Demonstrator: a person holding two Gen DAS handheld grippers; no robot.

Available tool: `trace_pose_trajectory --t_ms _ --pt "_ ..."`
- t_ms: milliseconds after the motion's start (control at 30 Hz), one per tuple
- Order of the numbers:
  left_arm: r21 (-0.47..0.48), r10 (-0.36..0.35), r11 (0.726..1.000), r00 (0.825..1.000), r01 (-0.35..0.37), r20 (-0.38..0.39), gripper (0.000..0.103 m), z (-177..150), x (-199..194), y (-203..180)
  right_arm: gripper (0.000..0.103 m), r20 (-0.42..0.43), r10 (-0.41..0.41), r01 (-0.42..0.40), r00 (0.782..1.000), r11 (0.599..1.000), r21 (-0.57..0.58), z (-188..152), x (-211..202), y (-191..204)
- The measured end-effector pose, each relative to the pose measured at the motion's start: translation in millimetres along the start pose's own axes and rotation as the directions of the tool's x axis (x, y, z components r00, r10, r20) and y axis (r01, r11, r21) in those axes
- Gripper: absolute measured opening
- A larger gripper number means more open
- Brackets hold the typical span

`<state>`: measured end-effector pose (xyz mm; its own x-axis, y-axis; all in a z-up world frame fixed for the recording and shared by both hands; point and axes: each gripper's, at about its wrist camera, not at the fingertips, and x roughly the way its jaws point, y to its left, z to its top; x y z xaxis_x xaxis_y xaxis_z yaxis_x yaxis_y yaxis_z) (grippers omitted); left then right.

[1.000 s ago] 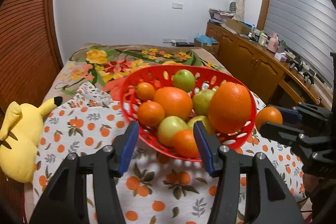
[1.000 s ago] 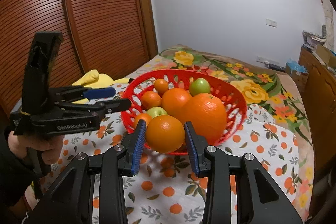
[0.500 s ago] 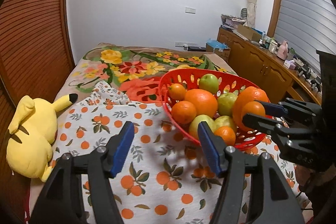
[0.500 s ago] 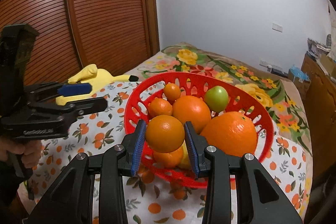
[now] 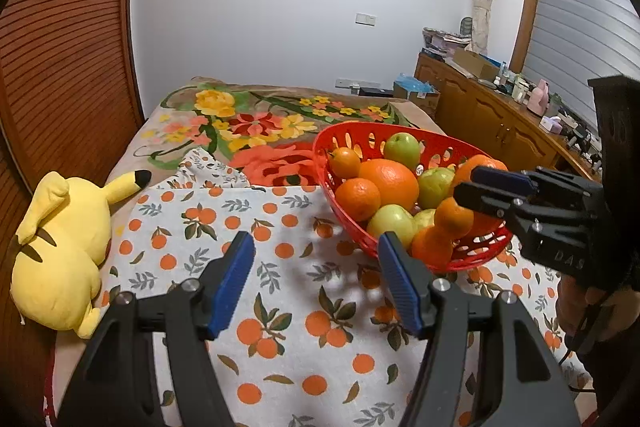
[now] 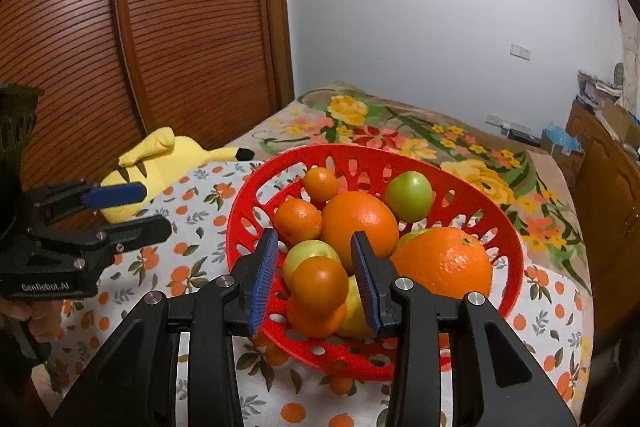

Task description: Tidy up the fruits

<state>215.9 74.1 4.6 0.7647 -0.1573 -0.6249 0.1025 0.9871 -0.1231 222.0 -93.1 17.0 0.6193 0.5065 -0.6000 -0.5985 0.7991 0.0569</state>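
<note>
Right wrist view looks down at a red basket (image 6: 508, 239) full of fruit. The basket sits on a cloth (image 6: 188, 247) printed with little oranges, and the cloth lies on a flowery bed cover (image 6: 476, 163).

The right gripper (image 6: 316, 281) is over the near side of the basket. Its jaws are opening. A small orange (image 6: 320, 281) sits between the blue pads (image 6: 264, 275), but there is a little gap on each side, so the pads do not press it. The small orange rests on top of another orange (image 6: 316, 321) in the basket.

More fruit is in the basket: a very big orange (image 6: 444, 263) on the right, a big orange (image 6: 360, 223) in the middle, two more small oranges behind it, and green apples, one at the back (image 6: 409, 196).

The left gripper (image 5: 316, 281) is off to the left of the basket, above the cloth. Its jaws are about half open and hold nothing. A hand (image 6: 24, 319) holds its handle.

A yellow plush toy (image 5: 60, 251) lies at the left edge of the bed, next to a brown slatted door (image 6: 160, 27). A long wooden cabinet (image 5: 500, 119) with clutter on top stands along the right wall.
</note>
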Motion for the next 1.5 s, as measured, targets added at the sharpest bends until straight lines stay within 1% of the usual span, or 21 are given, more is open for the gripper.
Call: trace_pose_trajectory --t_ms 100,333,400,533,633,700,733,800,900,1033,1100,1233,1300,1500 --pt "0.01 -0.001 1.0 1.0 0.001 0.002 0.064 -2 -4 -7 0.042 0.009 -0.001 0.0 1.0 1.0 0.014 -2 -6 -3" --pt "0.024 -0.005 1.0 1.0 0.004 0.014 0.065 -10 -18 -25 0.043 0.05 -0.012 0.009 0.999 0.998 0.063 -16 -36 -9" --pt "0.029 -0.01 1.0 1.0 0.009 0.018 0.065 -12 -22 -31 0.047 0.059 -0.024 0.019 0.998 0.997 0.076 -20 -46 -12" --pt "0.044 -0.017 0.999 0.999 0.015 0.031 0.065 -17 -33 -45 0.051 0.075 -0.049 0.041 0.996 0.994 0.101 -33 -65 -17" --pt "0.054 -0.023 0.998 0.999 0.021 0.039 0.067 -19 -41 -55 0.057 0.083 -0.071 0.061 0.994 0.991 0.116 -45 -77 -19" --pt "0.067 -0.021 0.998 0.999 0.017 0.049 0.068 -22 -47 -63 0.063 0.093 -0.09 0.078 0.992 0.989 0.125 -51 -85 -20" --pt "0.071 -0.017 0.997 0.998 0.013 0.053 0.069 -22 -50 -66 0.064 0.098 -0.096 0.082 0.991 0.988 0.133 -53 -89 -21" --pt "0.082 -0.021 0.996 0.998 0.016 0.059 0.07 -25 -56 -73 0.072 0.106 -0.103 0.087 0.989 0.985 0.148 -58 -95 -23" --pt "0.085 -0.016 0.996 0.999 0.012 0.051 0.07 -29 -64 -81 0.078 0.123 -0.123 0.101 0.985 0.98 0.17 -66 -107 -25" --pt "0.09 -0.007 0.996 0.999 0.002 0.054 0.07 -36 -75 -91 0.082 0.137 -0.143 0.117 0.98 0.976 0.186 -73 -121 -27" --pt "0.088 0.0 0.996 0.999 -0.004 0.052 0.07 -39 -80 -95 0.089 0.148 -0.151 0.121 0.977 0.973 0.194 -77 -129 -26" --pt "0.085 0.0 0.996 0.999 -0.005 0.053 0.07 -45 -90 -102 0.096 0.158 -0.159 0.127 0.975 0.972 0.195 -81 -140 -25" --pt "0.09 0.004 0.996 0.998 -0.009 0.055 0.07 -47 -94 -106 0.103 0.162 -0.166 0.133 0.973 0.972 0.195 -83 -145 -22" --pt "0.089 -0.013 0.996 0.998 0.008 0.057 0.071 -52 -100 -111 0.103 0.178 -0.189 0.154 0.966 0.969 0.195 -87 -157 -16"
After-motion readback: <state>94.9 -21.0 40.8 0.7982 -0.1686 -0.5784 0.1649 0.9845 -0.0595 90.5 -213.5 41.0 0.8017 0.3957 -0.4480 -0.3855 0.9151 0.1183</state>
